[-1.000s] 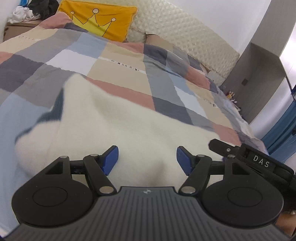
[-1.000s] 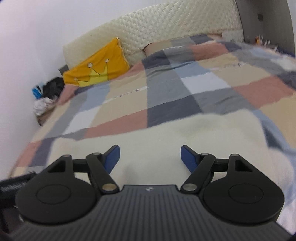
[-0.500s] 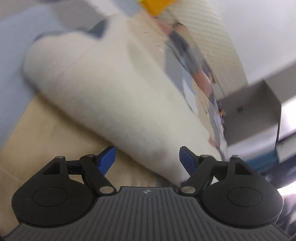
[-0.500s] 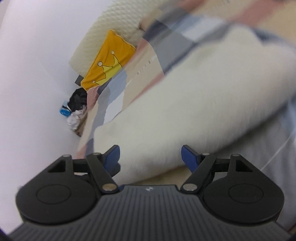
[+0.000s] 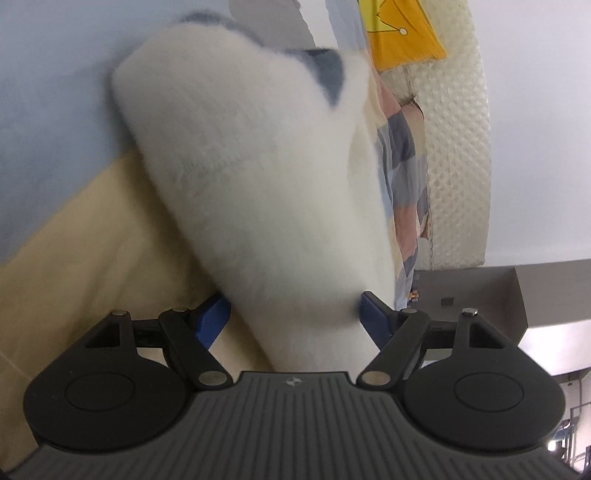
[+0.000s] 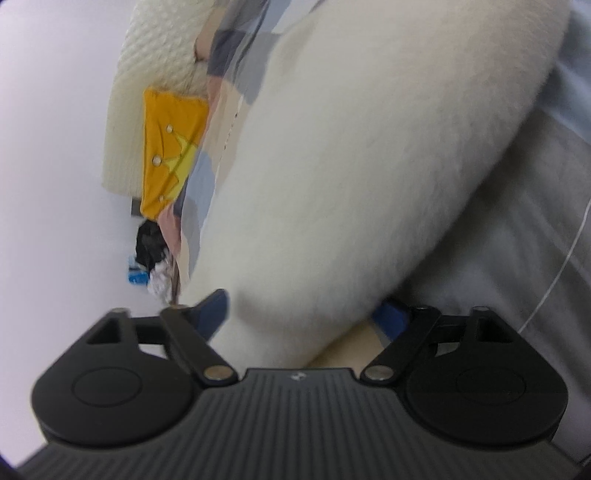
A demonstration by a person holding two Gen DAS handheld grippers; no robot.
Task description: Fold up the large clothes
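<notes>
A thick, fluffy white garment (image 5: 258, 166) with a grey patch lies folded into a bulky roll on the patchwork quilt (image 5: 55, 92). My left gripper (image 5: 293, 315) is rolled on its side and low over the bed. Its blue pads straddle the near end of the roll without squeezing it, so it is open. In the right wrist view the same white garment (image 6: 351, 166) fills the middle. My right gripper (image 6: 303, 310) is also rolled, and its jaws are opening with the roll's near edge between them. Both pads are partly hidden by the fleece.
A yellow crown pillow (image 5: 402, 33) leans on the cream quilted headboard (image 5: 458, 147). A grey cabinet (image 5: 472, 288) stands beside the bed. In the right wrist view the yellow crown pillow (image 6: 170, 147) sits above a heap of dark and white clothes (image 6: 151, 251) by the wall.
Both grippers have rolled onto their sides and sunk toward the bed. The garment's folded edge, earlier ahead of the fingers, now sits between both pairs of jaws. The right jaws stand wider.
</notes>
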